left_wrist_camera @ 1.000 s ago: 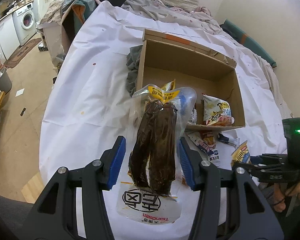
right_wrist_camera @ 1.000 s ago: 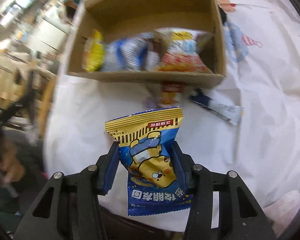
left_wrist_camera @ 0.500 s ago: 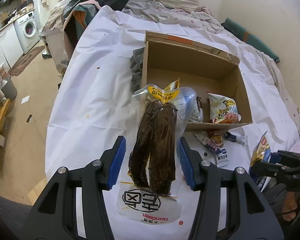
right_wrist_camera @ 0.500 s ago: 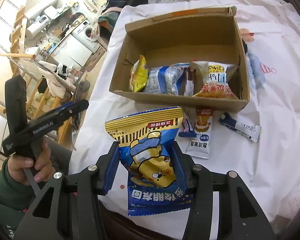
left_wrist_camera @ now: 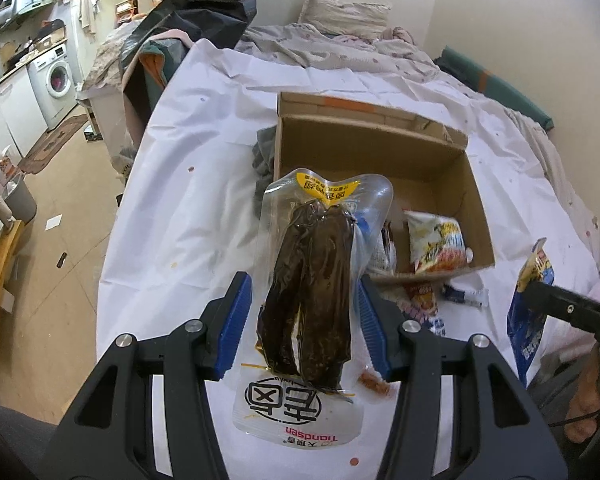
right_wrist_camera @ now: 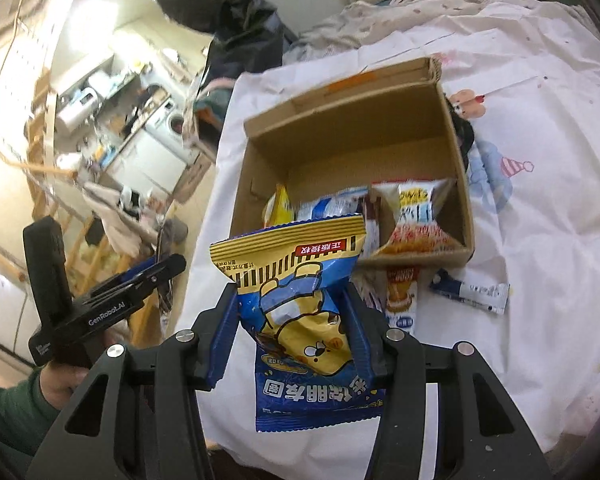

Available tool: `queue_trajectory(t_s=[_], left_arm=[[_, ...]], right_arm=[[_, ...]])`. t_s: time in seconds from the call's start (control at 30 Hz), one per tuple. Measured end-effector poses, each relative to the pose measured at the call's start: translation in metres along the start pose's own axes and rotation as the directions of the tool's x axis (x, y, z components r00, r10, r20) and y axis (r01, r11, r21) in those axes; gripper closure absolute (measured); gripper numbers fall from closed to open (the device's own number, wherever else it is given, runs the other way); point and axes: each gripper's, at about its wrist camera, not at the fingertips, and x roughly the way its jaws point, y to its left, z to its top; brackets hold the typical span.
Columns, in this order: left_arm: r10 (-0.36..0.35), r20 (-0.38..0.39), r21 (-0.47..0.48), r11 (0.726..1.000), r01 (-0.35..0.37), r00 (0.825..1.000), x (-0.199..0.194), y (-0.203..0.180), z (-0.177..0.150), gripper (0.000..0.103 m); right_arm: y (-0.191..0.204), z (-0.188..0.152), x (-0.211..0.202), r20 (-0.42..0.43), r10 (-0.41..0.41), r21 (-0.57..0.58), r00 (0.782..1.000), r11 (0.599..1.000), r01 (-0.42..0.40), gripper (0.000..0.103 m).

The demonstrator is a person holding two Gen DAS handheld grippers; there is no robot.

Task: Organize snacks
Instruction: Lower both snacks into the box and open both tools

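My left gripper (left_wrist_camera: 306, 320) is shut on a clear vacuum pack of dark brown snack (left_wrist_camera: 312, 296), held above the white-covered table in front of the cardboard box (left_wrist_camera: 476, 208). My right gripper (right_wrist_camera: 292, 328) is shut on a blue and yellow bear snack bag (right_wrist_camera: 300, 320), held up in front of the same box (right_wrist_camera: 458, 168). The box holds several snack bags (right_wrist_camera: 414, 216) along its near wall. The bear bag also shows at the right edge of the left wrist view (left_wrist_camera: 530, 304). The left gripper's body shows at the left of the right wrist view (right_wrist_camera: 100, 296).
Loose sachets lie on the white cloth (right_wrist_camera: 540, 208) in front of the box: an orange and white one (right_wrist_camera: 400, 300) and a blue and white stick (right_wrist_camera: 470, 290). A grey cloth (left_wrist_camera: 264, 160) sits left of the box. Bedding (left_wrist_camera: 340, 48) lies behind; the floor drops off at left.
Both grippers have risen and tilted up, so the box looks farther away. The right gripper has swung right in the left wrist view. Both packs stay held.
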Motion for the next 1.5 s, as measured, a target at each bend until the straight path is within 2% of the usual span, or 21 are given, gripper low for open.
queue_trajectory(t_s=[0.13, 0.53, 0.77, 1.0, 1.2, 1.27, 1.4, 1.43, 1.5], left_arm=[[-0.023, 0.005, -0.019, 1.000, 0.023, 1.000, 0.001, -0.002, 0.018, 0.054], [-0.045, 0.041, 0.030, 0.999, 0.044, 0.998, 0.017, -0.026, 0.059, 0.054], [-0.059, 0.061, 0.060, 0.997, 0.055, 0.996, 0.028, -0.041, 0.078, 0.054], [-0.075, 0.068, 0.076, 0.995, 0.070, 0.995, 0.045, -0.053, 0.097, 0.054], [-0.074, 0.078, 0.115, 0.991, 0.064, 0.994, 0.073, -0.061, 0.100, 0.053], [-0.067, 0.084, 0.100, 0.993, 0.059, 0.994, 0.082, -0.058, 0.097, 0.053], [-0.109, 0.007, 0.028, 0.994, 0.109, 0.994, 0.106, -0.050, 0.091, 0.053], [-0.129, -0.007, 0.026, 0.991, 0.129, 0.992, 0.110, -0.050, 0.090, 0.053], [-0.120, -0.005, 0.038, 0.992, 0.120, 0.993, 0.113, -0.053, 0.088, 0.053]], right_arm=[[-0.006, 0.009, 0.000, 0.025, 0.010, 0.038, 1.000, 0.999, -0.011, 0.051], [-0.031, 0.039, 0.003, 0.072, -0.013, 0.109, 0.997, 0.994, 0.005, 0.051], [-0.039, 0.061, 0.016, 0.080, -0.052, 0.105, 0.995, 0.994, 0.043, 0.051], [-0.047, 0.079, 0.028, 0.094, -0.056, 0.115, 0.994, 0.992, 0.045, 0.051], [-0.064, 0.089, 0.039, 0.085, -0.084, 0.158, 0.993, 0.985, 0.070, 0.051], [-0.073, 0.089, 0.043, 0.074, -0.089, 0.197, 0.993, 0.978, 0.073, 0.051], [-0.080, 0.087, 0.049, 0.060, -0.078, 0.234, 0.995, 0.970, 0.062, 0.051], [-0.080, 0.086, 0.051, 0.058, -0.078, 0.237, 0.995, 0.969, 0.062, 0.051], [-0.080, 0.086, 0.057, 0.050, -0.067, 0.245, 0.996, 0.968, 0.053, 0.051]])
